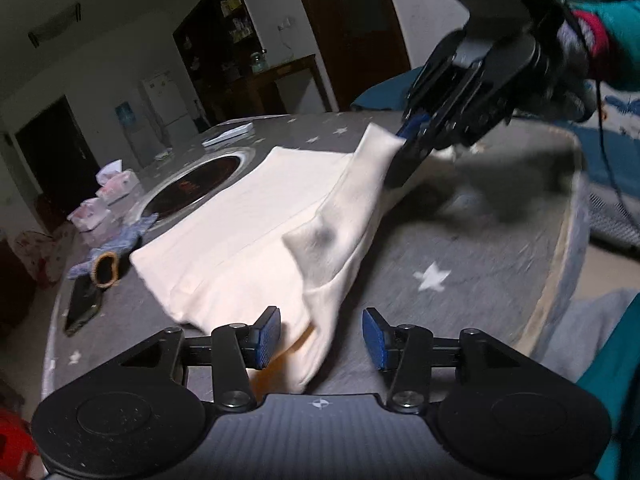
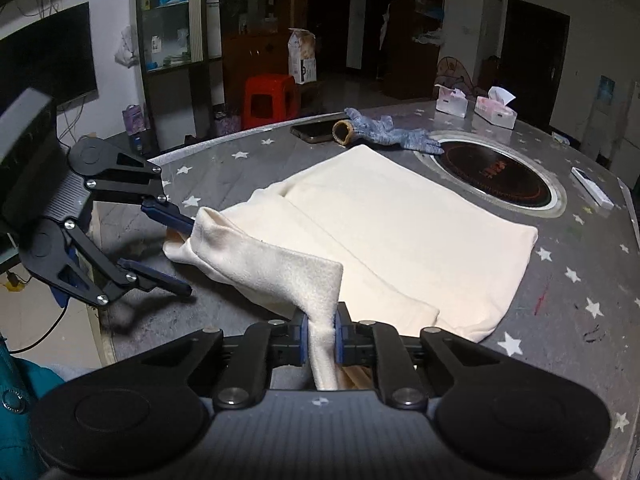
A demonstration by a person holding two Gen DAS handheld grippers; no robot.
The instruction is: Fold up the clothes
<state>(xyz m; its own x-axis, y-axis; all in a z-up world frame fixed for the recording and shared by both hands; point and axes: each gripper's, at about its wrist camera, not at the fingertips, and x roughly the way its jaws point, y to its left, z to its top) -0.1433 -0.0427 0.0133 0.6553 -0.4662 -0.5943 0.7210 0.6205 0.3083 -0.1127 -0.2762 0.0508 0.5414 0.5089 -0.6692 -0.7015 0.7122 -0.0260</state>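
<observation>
Pinching a strip of the cream garment, the right gripper is clenched on the cloth in its own view, where the fabric rises between the blue pads; the left-wrist view shows the same gripper only as a motion-blurred shape at 1 o'clock, tugging a corner. The left gripper stands released, its jaws apart with a fold of the garment lying loosely between them; from the right wrist the left gripper appears at 9 o'clock, its upper finger seemingly touching the cloth's raised end. The garment lies partly folded in the middle of the star-patterned table. At 12 o'clock of the right view lie a blue knitted glove and a dark phone, just beside the garment's far edge. A round cooktop is set into the table at 1 o'clock. Two tissue boxes with tissues sticking out sit beyond it.
</observation>
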